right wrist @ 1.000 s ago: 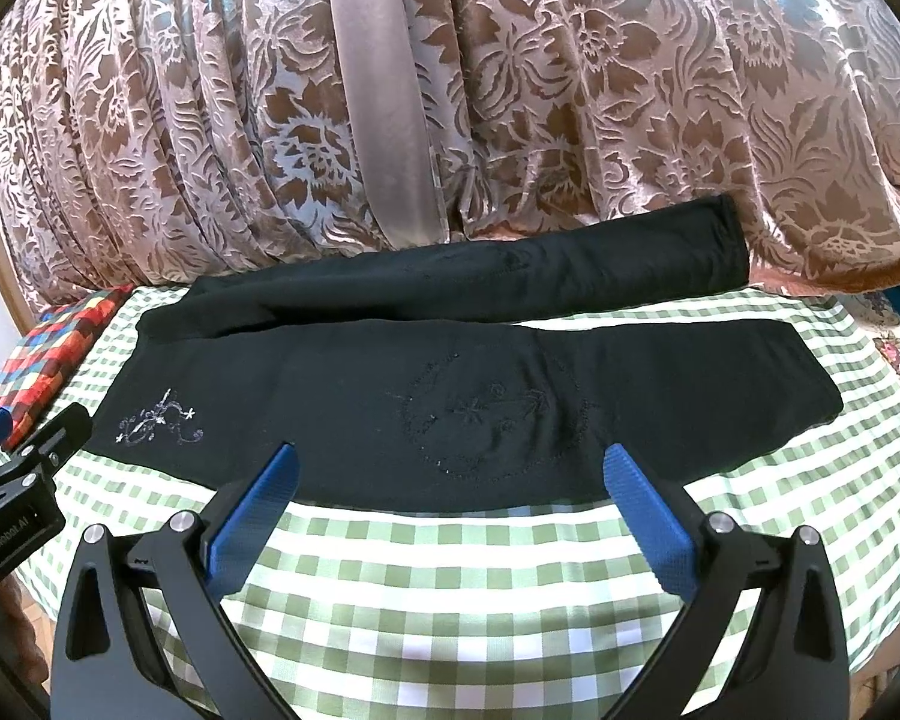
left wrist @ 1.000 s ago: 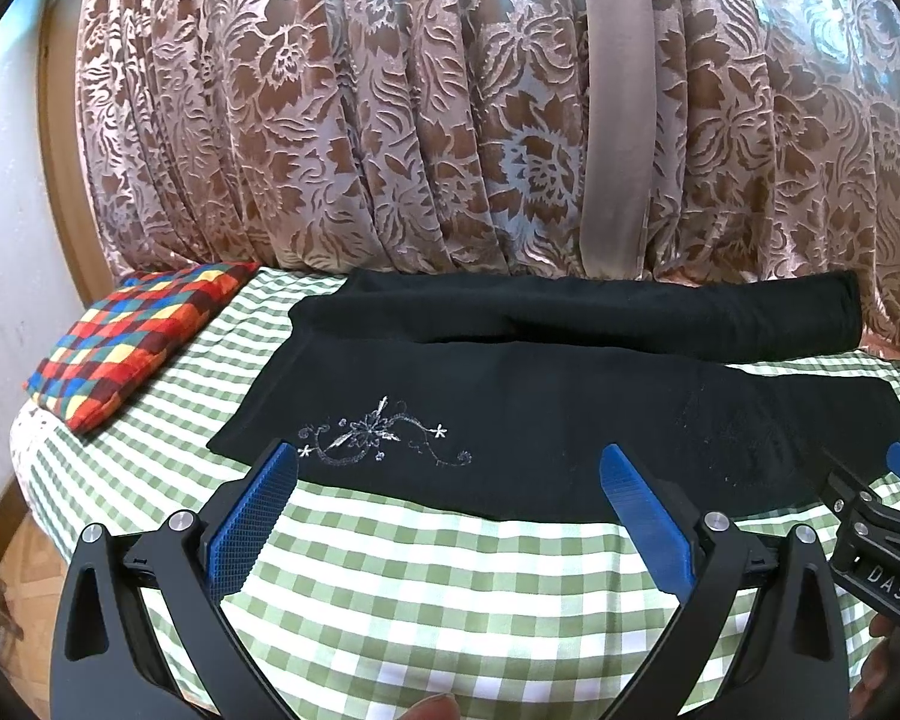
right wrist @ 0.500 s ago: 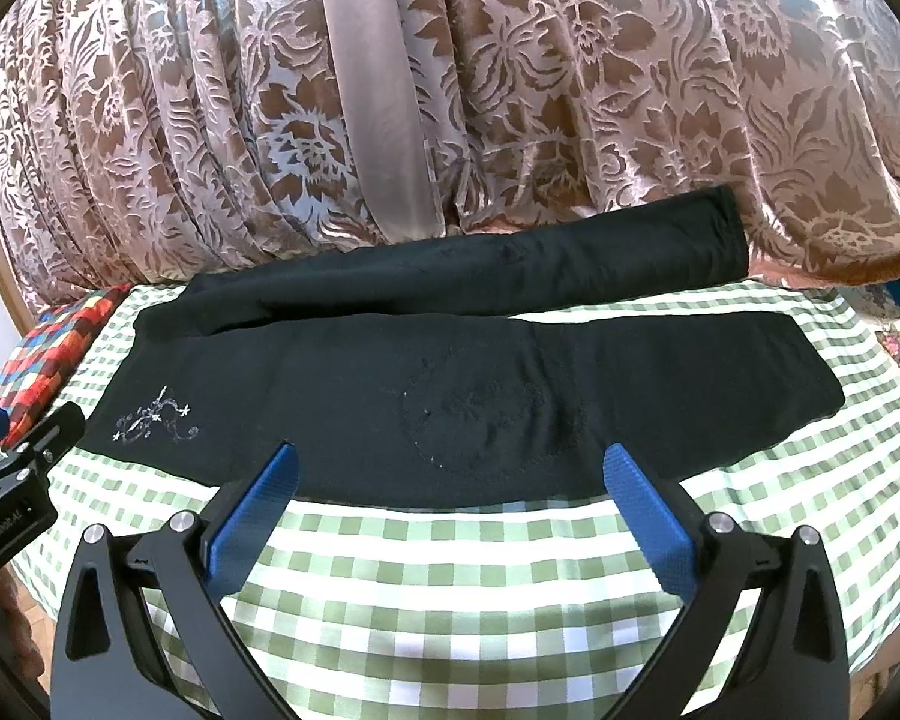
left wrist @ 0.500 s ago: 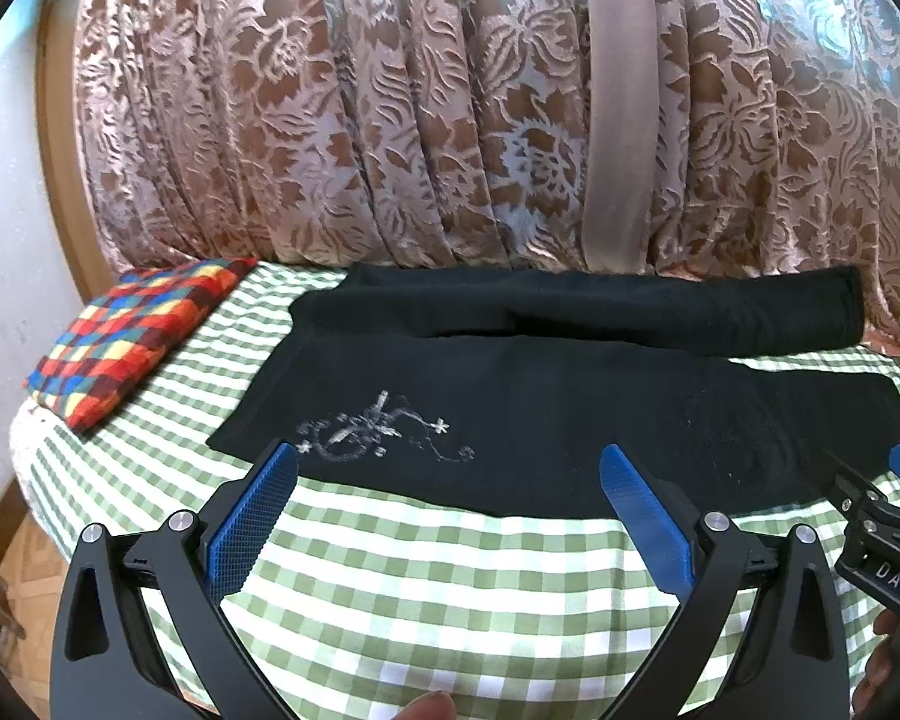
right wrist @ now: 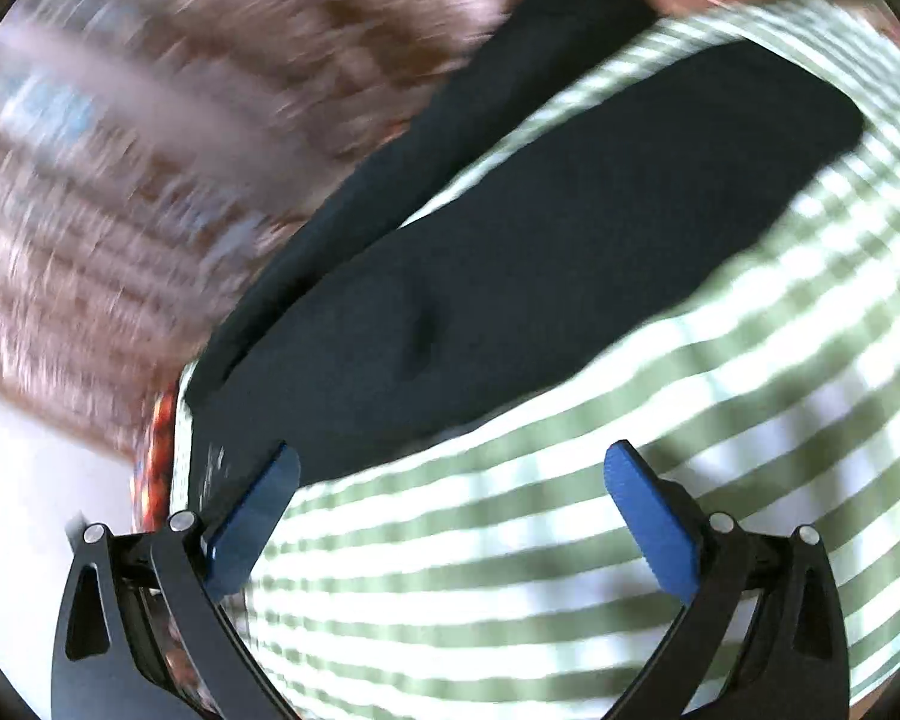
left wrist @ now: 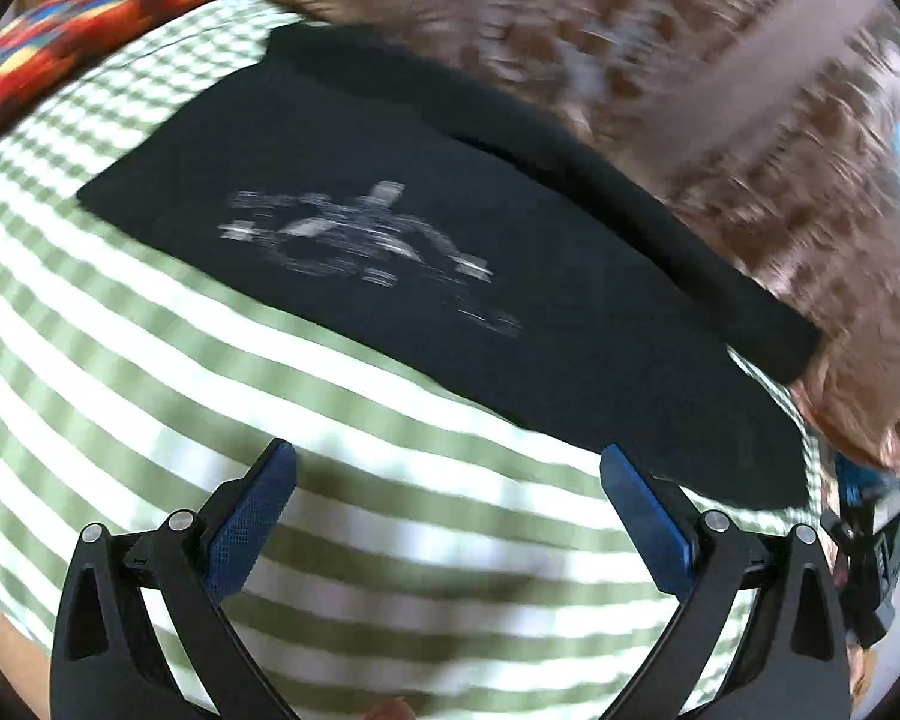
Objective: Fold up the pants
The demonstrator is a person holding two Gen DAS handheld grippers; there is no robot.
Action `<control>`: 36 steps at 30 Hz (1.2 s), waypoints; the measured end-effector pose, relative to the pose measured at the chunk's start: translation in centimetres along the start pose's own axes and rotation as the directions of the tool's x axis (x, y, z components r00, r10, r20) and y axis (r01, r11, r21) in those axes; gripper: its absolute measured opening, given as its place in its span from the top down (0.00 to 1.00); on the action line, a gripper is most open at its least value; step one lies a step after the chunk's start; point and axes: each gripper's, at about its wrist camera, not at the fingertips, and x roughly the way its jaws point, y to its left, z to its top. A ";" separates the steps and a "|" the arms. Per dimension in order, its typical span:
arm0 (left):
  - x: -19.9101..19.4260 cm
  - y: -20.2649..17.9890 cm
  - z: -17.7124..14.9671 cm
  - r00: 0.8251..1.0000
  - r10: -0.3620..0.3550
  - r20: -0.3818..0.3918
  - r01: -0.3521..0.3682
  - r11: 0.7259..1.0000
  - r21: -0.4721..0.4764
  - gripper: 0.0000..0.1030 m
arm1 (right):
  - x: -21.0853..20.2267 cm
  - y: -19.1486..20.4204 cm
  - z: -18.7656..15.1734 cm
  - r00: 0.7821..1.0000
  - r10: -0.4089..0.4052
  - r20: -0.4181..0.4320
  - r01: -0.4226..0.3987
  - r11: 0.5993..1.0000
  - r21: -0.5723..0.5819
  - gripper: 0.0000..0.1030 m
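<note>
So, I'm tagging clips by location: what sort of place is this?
Probably a home room: black pants lie on a green checked cloth, with a floral curtain behind and a bright plaid cushion at the side.

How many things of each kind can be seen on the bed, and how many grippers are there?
Black pants: 1
Checked pillow: 1
Green-and-white checked cloth: 1
Grippers: 2, the left gripper and the right gripper, both with jaws wide apart and holding nothing
Total: 5
</note>
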 end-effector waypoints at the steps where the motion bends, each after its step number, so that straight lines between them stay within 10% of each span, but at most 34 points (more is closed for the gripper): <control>1: 0.0 1.0 0.4 1.000 -0.004 0.005 0.004 0.999 -0.033 0.03 | 0.2 -1.2 0.8 1.000 0.004 -0.003 -0.004 0.999 0.054 0.02; 14: 0.6 11.6 6.2 0.984 -0.113 0.134 0.163 0.873 -0.459 0.26 | 4.8 -2.6 5.0 1.000 -0.012 0.023 0.009 0.995 0.100 0.40; 19: 2.5 13.0 7.5 0.986 -0.081 0.147 0.146 0.849 -0.507 0.94 | 5.2 -3.2 5.6 0.999 -0.049 0.017 0.047 0.995 0.089 0.70; 26: 0.1 12.6 6.2 0.983 -0.043 0.179 0.121 0.882 -0.456 0.95 | 3.5 -3.7 5.0 0.998 -0.054 0.026 0.052 0.996 0.068 0.91; 36: -6.1 13.2 1.8 0.988 0.000 0.157 0.064 0.914 -0.401 0.95 | -1.7 -4.9 0.9 0.999 -0.046 -0.012 0.046 0.999 0.012 0.91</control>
